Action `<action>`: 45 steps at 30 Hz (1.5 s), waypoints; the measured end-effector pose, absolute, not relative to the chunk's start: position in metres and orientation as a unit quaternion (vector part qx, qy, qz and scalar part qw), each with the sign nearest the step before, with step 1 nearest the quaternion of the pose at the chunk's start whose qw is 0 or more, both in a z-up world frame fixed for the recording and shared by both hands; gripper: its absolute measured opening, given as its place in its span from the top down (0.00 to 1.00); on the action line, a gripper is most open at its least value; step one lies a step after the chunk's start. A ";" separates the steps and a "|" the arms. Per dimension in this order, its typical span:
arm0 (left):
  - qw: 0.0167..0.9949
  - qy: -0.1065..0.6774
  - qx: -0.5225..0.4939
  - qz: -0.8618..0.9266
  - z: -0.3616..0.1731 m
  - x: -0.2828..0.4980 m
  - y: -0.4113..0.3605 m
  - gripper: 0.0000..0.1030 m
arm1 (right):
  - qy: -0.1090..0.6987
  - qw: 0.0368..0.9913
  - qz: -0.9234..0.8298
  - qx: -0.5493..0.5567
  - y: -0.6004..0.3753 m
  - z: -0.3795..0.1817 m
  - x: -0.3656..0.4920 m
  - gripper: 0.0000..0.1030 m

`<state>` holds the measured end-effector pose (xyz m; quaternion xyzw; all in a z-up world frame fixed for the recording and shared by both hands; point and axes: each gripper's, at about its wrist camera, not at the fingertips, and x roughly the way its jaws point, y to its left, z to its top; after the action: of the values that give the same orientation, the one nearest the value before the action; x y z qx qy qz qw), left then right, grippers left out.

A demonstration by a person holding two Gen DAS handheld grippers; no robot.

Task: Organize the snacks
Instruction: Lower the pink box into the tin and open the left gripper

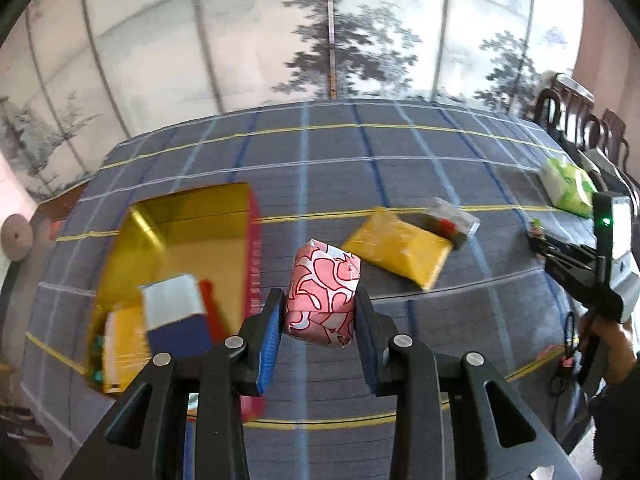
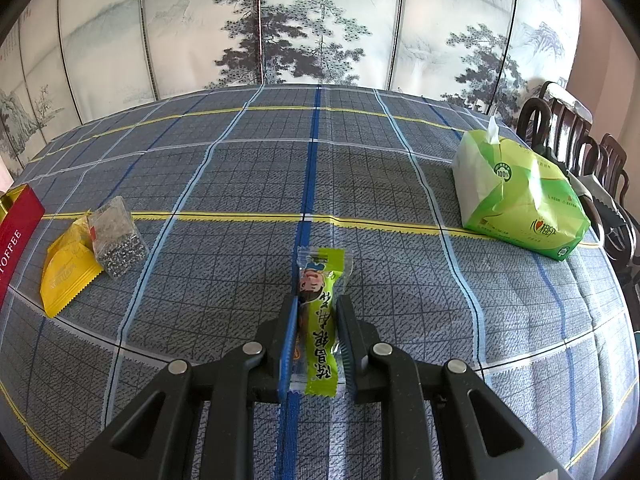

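Note:
My left gripper (image 1: 320, 308) is shut on a pink and white patterned snack packet (image 1: 322, 294), held above the checked tablecloth. To its left lies a gold-lined red box (image 1: 192, 228) with a blue and white carton (image 1: 176, 316) and a yellow pack (image 1: 124, 344) inside. My right gripper (image 2: 318, 312) is shut on a green wrapped snack bar (image 2: 320, 316) just over the cloth. A yellow snack packet (image 1: 396, 250) (image 2: 66, 268) and a clear bag of dark seeds (image 1: 450, 220) (image 2: 116, 240) lie together on the table.
A green tissue pack (image 2: 516, 196) (image 1: 566, 186) sits at the right of the table. Dark wooden chairs (image 2: 576, 140) stand past the right edge. A painted folding screen (image 2: 320, 32) backs the table. The red box edge (image 2: 18, 232) shows far left. A hand (image 1: 608, 344) holds the other gripper.

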<state>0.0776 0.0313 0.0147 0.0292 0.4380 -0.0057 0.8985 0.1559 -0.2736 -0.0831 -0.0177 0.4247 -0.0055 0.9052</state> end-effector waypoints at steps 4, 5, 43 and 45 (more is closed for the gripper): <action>0.901 0.432 0.023 0.017 0.018 0.076 0.054 0.70 | 0.425 0.905 -0.006 -0.018 -0.273 -0.083 0.156 0.80; 0.901 0.432 0.020 0.024 0.018 0.075 0.061 0.70 | 0.425 0.905 -0.006 -0.018 -0.273 -0.083 0.156 0.80; 0.873 0.471 -0.029 0.124 -0.032 0.069 0.184 0.71 | 0.424 0.904 -0.020 -0.048 -0.266 -0.080 0.152 0.80; 0.873 0.471 -0.026 0.124 -0.033 0.068 0.184 0.71 | 0.424 0.904 -0.020 -0.047 -0.266 -0.080 0.152 0.80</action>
<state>0.0685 0.1843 -0.0331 -0.0257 0.4714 0.1242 0.8728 0.1517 -0.2661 -0.0799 -0.0468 0.4238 -0.0197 0.9043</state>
